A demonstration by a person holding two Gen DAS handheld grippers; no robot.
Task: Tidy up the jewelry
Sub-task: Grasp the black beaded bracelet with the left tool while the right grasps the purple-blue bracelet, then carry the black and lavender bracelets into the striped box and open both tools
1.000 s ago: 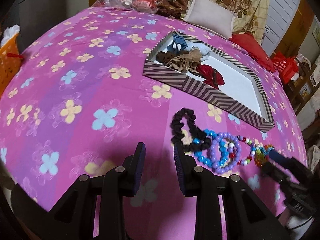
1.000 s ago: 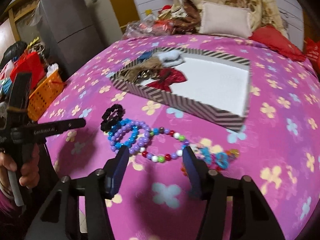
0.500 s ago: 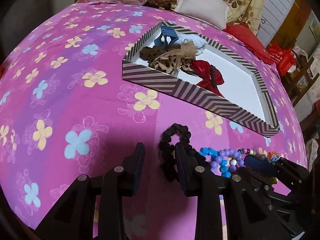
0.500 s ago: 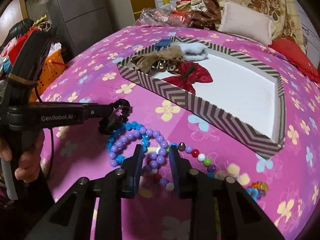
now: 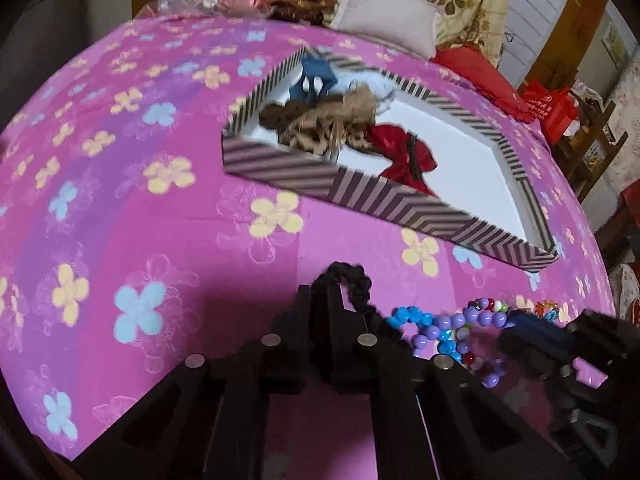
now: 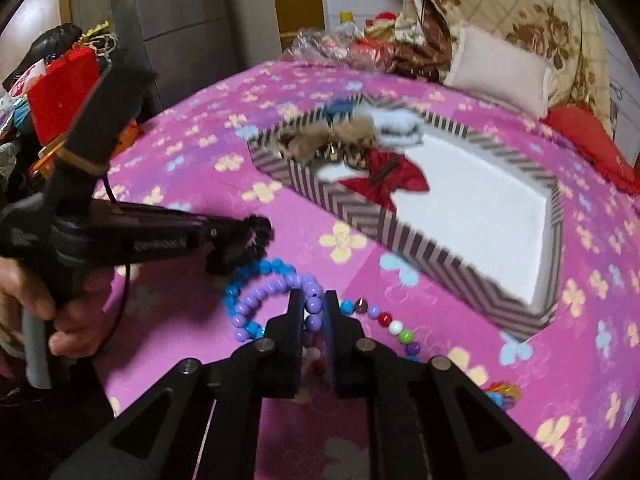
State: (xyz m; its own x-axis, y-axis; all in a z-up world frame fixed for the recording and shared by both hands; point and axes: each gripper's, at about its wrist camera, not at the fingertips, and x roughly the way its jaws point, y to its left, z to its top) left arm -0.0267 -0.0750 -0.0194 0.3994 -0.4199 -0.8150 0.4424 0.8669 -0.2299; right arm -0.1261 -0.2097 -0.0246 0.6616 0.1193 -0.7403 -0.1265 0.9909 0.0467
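Black scrunchie [image 5: 352, 280], lower centre, is pinched in the left gripper [image 5: 320, 300]; the right gripper [image 6: 314, 312] clamps the purple bead bracelet [image 6: 276, 288] (probably one strand), both lifts bound for the striped box [image 5: 392, 200], upper right.

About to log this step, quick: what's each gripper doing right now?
Left gripper: shut on the black scrunchie.
Right gripper: shut on the purple bead bracelet.
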